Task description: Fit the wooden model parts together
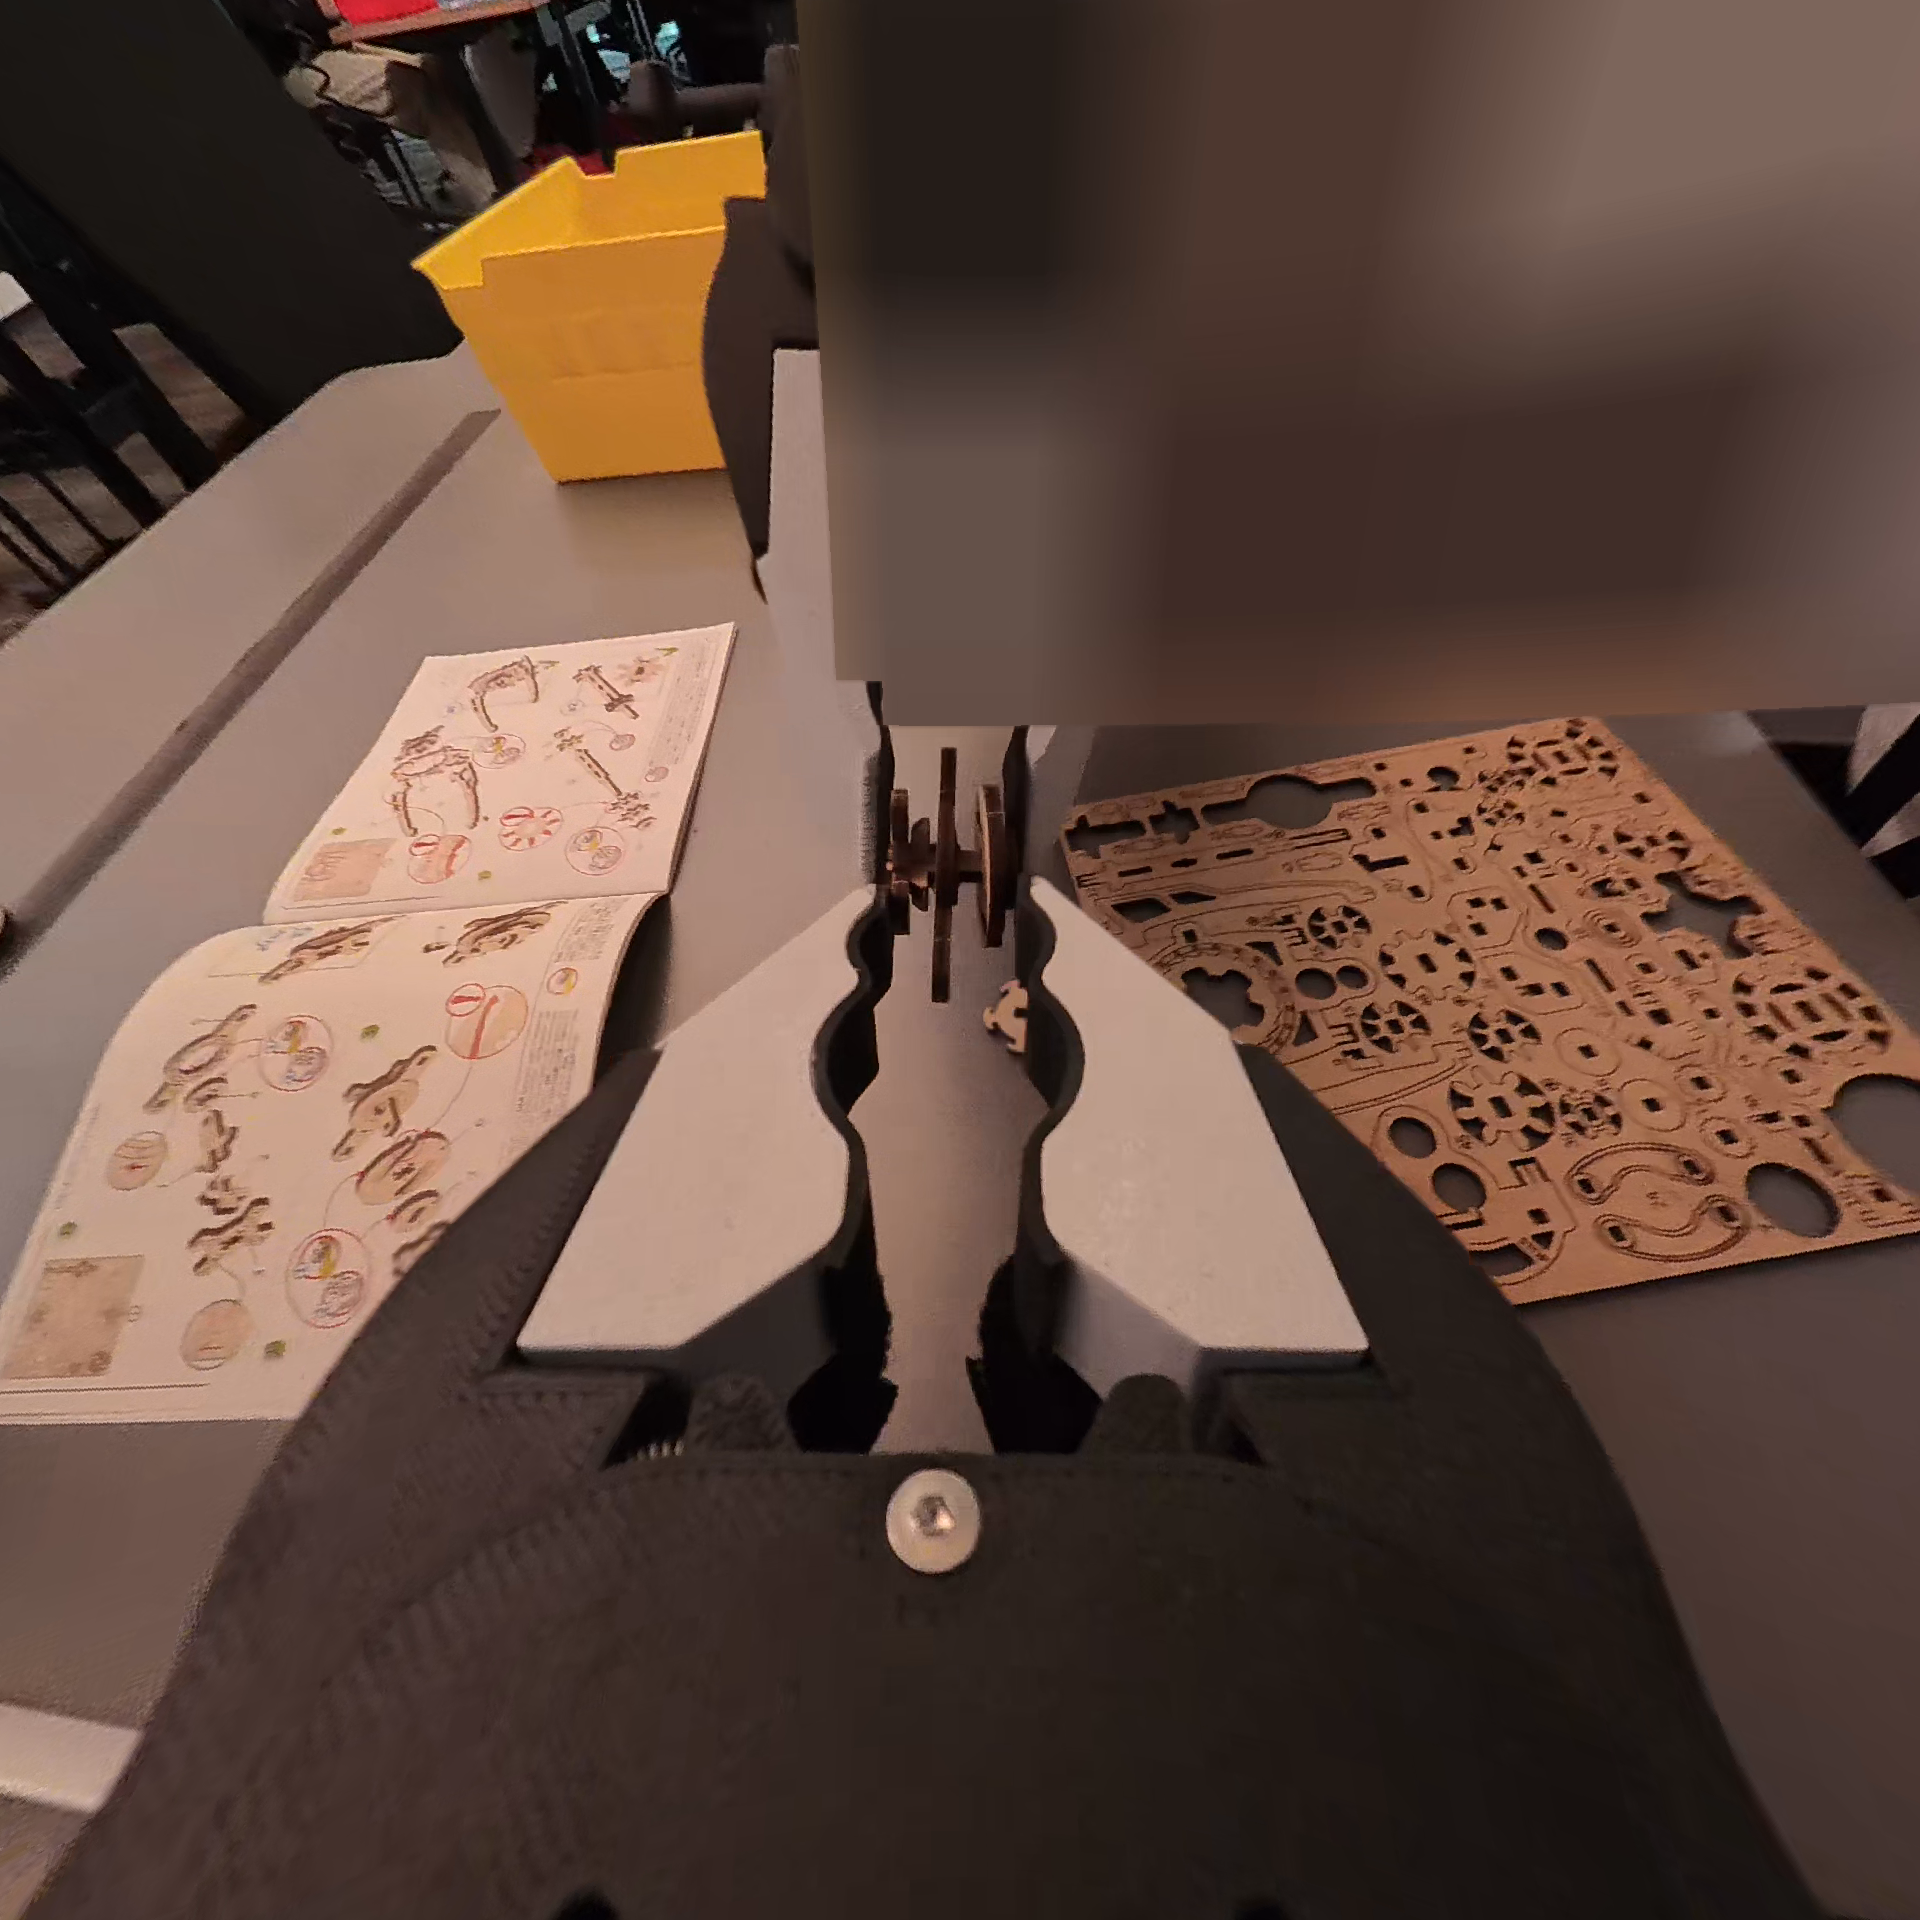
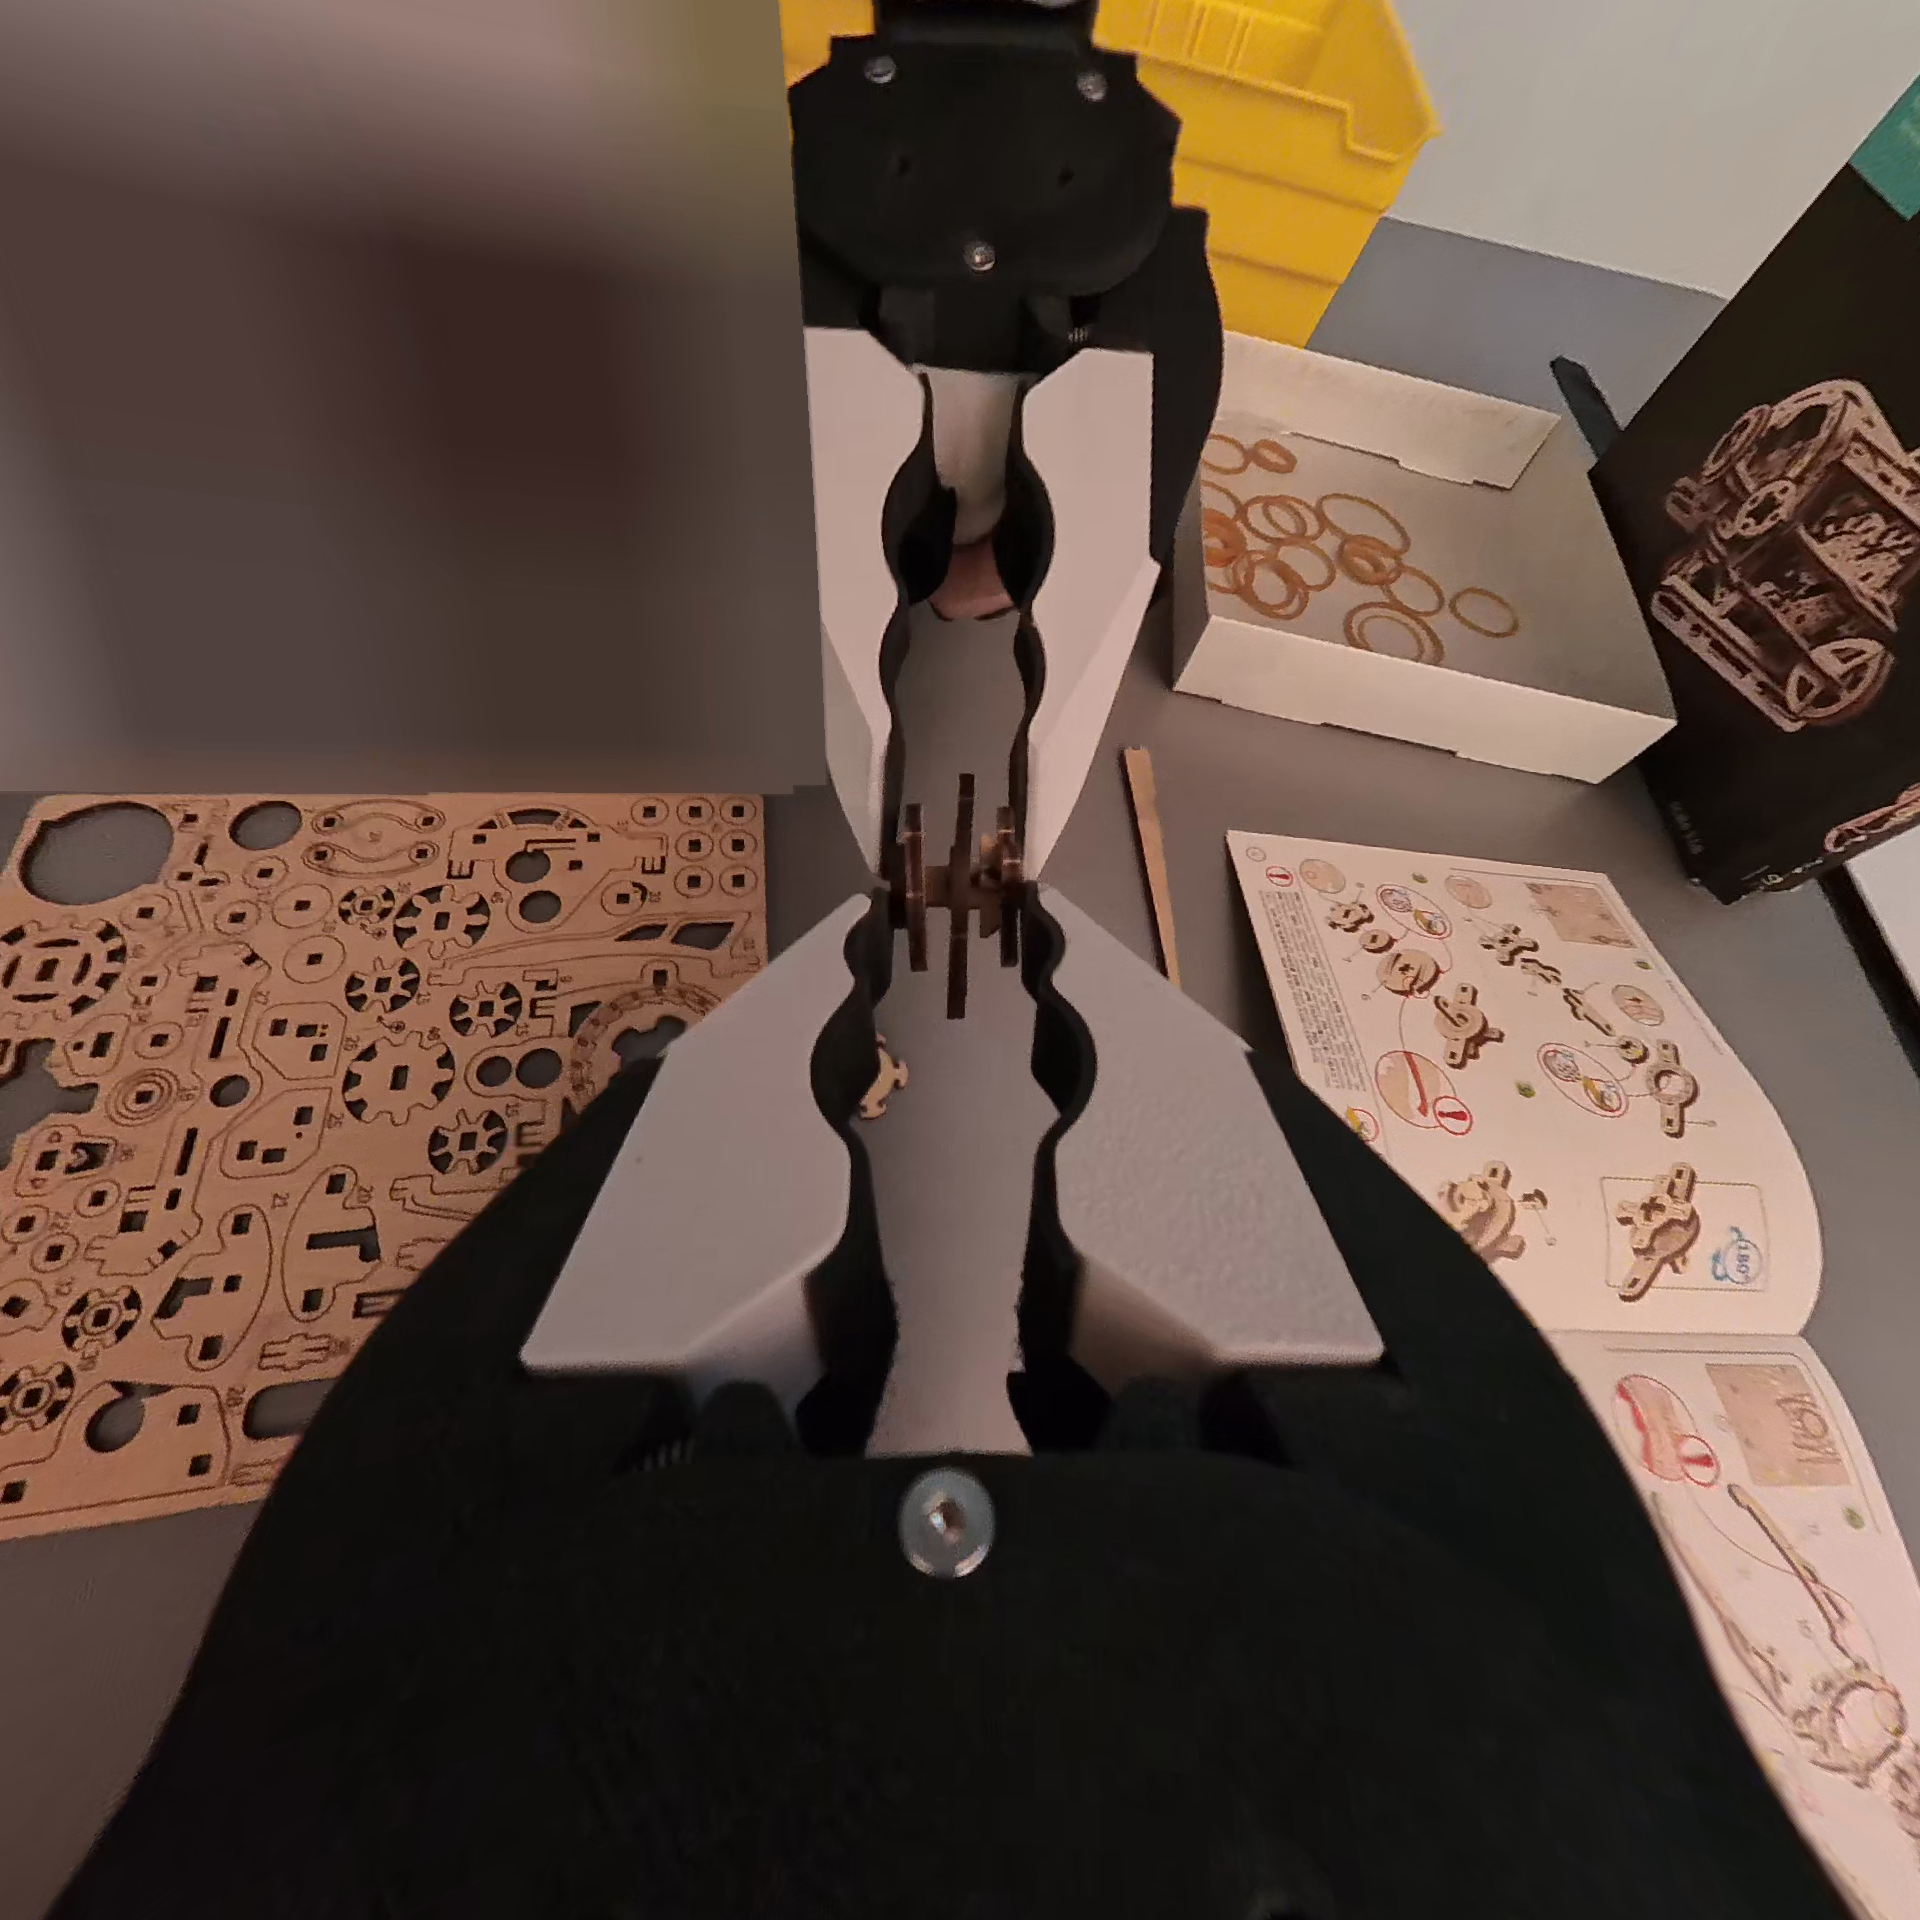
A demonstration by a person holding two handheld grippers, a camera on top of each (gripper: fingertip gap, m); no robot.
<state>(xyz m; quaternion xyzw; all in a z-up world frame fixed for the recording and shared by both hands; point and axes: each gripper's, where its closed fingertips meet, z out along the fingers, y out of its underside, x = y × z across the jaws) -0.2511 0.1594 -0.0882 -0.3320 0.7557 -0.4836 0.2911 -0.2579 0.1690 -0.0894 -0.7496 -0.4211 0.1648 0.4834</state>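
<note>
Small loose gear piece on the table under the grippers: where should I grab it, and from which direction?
The loose gear piece lies flat on the table, so come straight down and pinch across opposite rim edges, between teeth. Both the left gripper and the right gripper look occupied with the gear assembly; free one first.

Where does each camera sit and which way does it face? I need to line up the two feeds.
Left wrist view: on the left gripper, facing the small wooden gear assembly above the grey table; own grey fingers show.
Right wrist view: on the right gripper, facing the opposite way; the left gripper shows beyond.
Shared: the assembly, perforated plywood parts sheet, open instruction booklet, yellow plastic bin.
</note>
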